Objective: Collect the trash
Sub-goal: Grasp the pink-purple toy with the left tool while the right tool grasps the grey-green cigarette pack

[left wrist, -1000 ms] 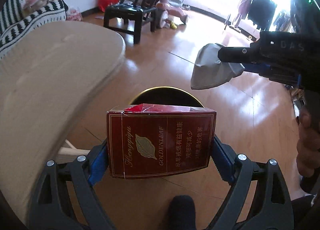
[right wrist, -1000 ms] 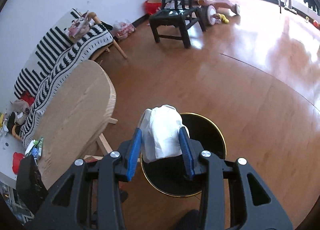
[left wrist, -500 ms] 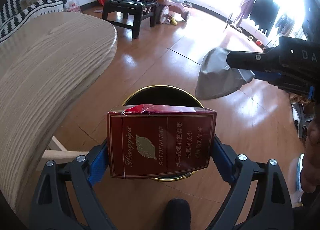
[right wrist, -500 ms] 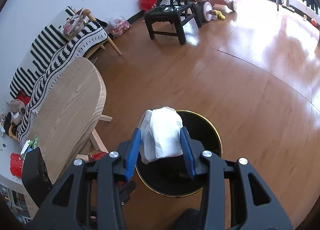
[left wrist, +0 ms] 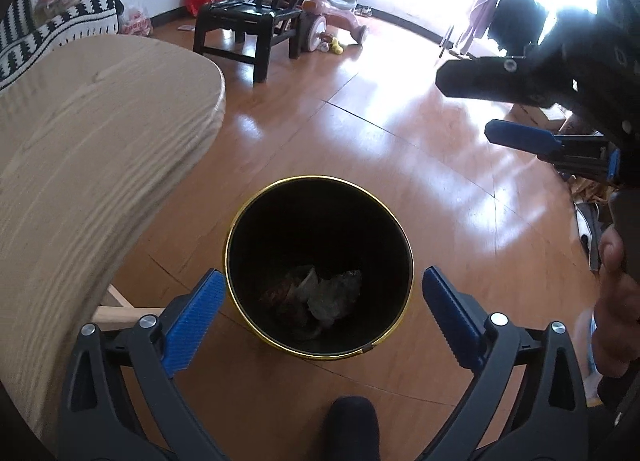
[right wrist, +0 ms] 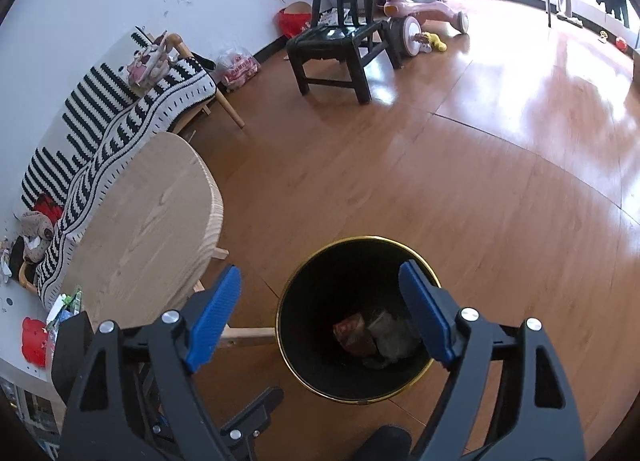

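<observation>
Floor (left wrist: 360,133) of glossy orange-brown boards fills both views, with glare toward the upper right. Next in size, a pale wooden table (left wrist: 80,149) curves down the left of the left wrist view and sits at centre left in the right wrist view (right wrist: 148,229). A black chair (right wrist: 340,37) stands at upper centre, with a pink ride-on toy (right wrist: 416,1) just beside it, and a black-and-white striped throw (right wrist: 120,109) drapes along the upper left.

A black bin (left wrist: 236,245) with a gold rim stands on the floor at lower centre, near the table's edge. The left gripper (left wrist: 320,313) hangs above it, its blue pads (left wrist: 196,317) spread wide and empty. The right gripper (right wrist: 320,313) is likewise released over the bin (right wrist: 308,341), nothing between its pads (right wrist: 424,317); it also shows at the upper right of the left wrist view (left wrist: 504,109).

At the bin's bottom lie the trash pieces: a red cigarette pack (right wrist: 352,335) and, touching it, a crumpled grey wrapper (right wrist: 390,335).
</observation>
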`<state>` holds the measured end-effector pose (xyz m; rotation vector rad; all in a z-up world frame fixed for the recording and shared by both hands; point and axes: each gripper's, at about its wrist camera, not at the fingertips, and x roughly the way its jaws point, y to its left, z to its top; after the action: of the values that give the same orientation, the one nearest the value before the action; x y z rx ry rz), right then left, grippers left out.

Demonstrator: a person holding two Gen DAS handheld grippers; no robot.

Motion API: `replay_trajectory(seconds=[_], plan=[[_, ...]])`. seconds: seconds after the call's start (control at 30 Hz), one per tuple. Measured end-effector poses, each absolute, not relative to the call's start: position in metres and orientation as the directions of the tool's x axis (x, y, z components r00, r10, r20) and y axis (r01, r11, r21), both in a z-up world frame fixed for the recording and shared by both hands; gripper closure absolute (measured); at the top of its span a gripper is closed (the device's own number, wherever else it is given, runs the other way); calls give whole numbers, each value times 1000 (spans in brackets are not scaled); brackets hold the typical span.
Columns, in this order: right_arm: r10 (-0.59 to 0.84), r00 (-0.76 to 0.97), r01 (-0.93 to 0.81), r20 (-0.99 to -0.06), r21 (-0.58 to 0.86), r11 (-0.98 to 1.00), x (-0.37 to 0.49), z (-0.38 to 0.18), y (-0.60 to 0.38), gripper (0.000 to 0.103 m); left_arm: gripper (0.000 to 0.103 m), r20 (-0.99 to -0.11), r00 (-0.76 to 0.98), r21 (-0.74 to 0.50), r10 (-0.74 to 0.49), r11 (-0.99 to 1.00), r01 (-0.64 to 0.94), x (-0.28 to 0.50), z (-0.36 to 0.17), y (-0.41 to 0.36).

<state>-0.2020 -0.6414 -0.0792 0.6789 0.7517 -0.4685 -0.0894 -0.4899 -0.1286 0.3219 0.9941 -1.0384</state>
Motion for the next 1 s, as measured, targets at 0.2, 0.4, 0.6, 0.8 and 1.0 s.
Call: replay_trajectory(seconds=[0.2,0.4,0.6,0.8,1.0], plan=[[-137,681,569,-719,402,717,-190,-63,-623,20,7,-789,167,-198,-591,502,842,-91,-98,-463],[-89,719,489,-690,411,770,-152,-40,-581,16,7,-741,275,-170,-613,568,806,-72,-49,-398],[10,735,355,-678,397,847,-88,-18,-504,16,7,-731,436,-99,-525,713,694,-33,-21,-300],[120,722,192,-682,364,912,-19,-6,-401,16,7,-727,565,-49,-390,850,524,2,-10,-177],[193,684,58,-703,317,947,39,-11,-303,16,7,-725,637,-37,-263,938,345,22,-14,-62]])
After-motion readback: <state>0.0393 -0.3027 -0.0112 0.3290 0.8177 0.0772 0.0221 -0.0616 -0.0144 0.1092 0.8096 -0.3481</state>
